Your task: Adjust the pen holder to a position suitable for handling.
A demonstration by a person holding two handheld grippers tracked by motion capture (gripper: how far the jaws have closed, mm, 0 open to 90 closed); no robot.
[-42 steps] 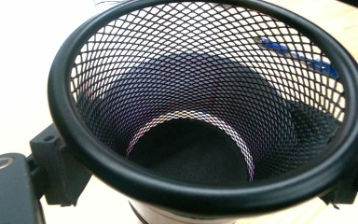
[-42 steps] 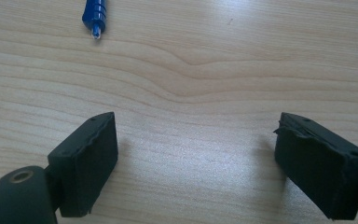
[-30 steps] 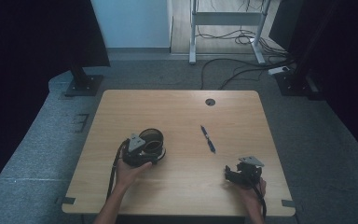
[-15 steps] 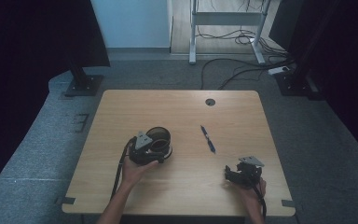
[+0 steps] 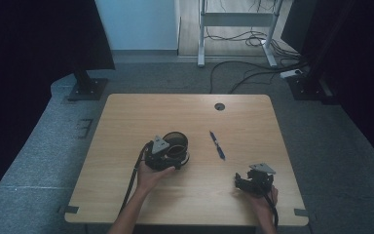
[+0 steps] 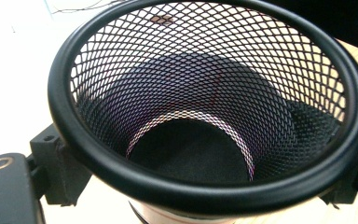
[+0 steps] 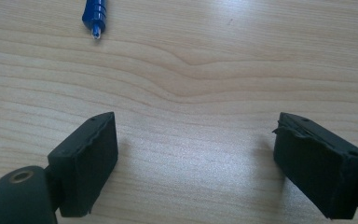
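Scene: a wooden surface [image 5: 126,190] is seen from above, with two hand-held tools worked by a person.
Mesh cup: a black wire-mesh pen cup [image 5: 176,144] stands near the middle of the surface, upright and empty inside.
Left tool: the left tool [image 5: 164,157] is pinched on the cup at its near side, one jaw on either side of the rim.
Pen: a blue pen [image 5: 217,145] lies flat just right of the cup, apart from it.
Right tool: the right tool [image 5: 251,182] rests well right of the cup, nearer the person, jaws spread on nothing.
Advice: the cup is best kept upright and level and set beside the pen, so the pen can be dropped in.
Writing: none can be read.
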